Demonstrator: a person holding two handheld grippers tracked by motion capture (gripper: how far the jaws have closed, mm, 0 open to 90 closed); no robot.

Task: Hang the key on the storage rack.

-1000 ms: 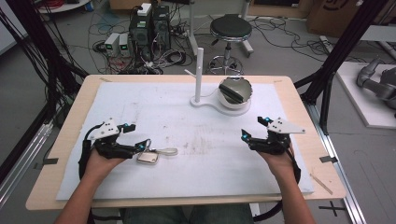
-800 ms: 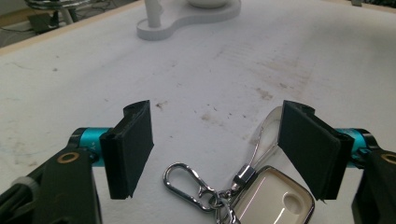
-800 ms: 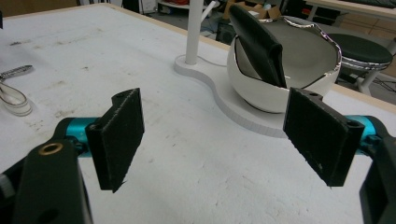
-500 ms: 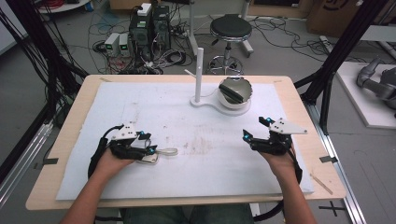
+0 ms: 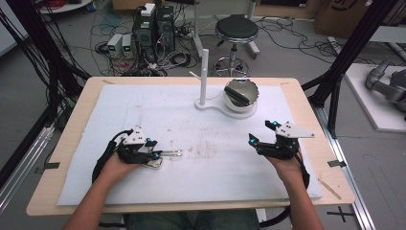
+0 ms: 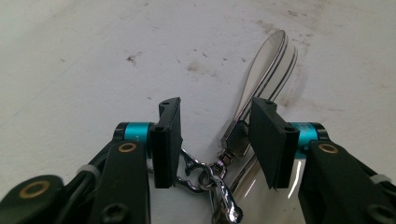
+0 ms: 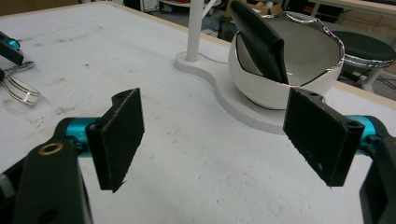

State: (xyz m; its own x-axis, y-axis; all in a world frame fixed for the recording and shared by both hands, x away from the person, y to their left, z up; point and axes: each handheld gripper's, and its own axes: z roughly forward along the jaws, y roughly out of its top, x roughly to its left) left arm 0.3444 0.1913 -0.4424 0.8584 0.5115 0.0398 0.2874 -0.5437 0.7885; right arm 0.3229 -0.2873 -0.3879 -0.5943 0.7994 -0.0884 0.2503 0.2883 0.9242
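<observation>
Metal keychain hardware (image 6: 233, 140) lies on the worktop (image 5: 215, 182) at lower left of the high view, directly under the left hand-held gripper (image 5: 155, 154). In the left gripper view it reads as a polished loop with dark stripes running toward the upper right, joined by a knurled ferrule to a swivel clasp and small rings at bottom centre. That gripper's jaws stand partly open, one on each side of the ferrule, holding nothing that can be seen. I judge the piece light, rigid in its parts but floppy at the links, and slick where polished; the knurled ferrule or the flat of the loop looks the surest place to pinch, since the rings would swing and slide.

At lower right of the high view the right hand-held gripper (image 5: 261, 142) rests above the worktop, jaws wide open and empty. Its own view looks toward a white bowl (image 7: 280, 79) with a chrome rim and a dark flat object leaning inside, set on a white stand with an upright post (image 5: 203, 76) at upper centre of the high view.

White sheeting, scuffed and stained near the middle, covers the wooden worktop. Beyond it the room floor holds tangled cables, computer boxes and a black stool (image 5: 236, 29).
</observation>
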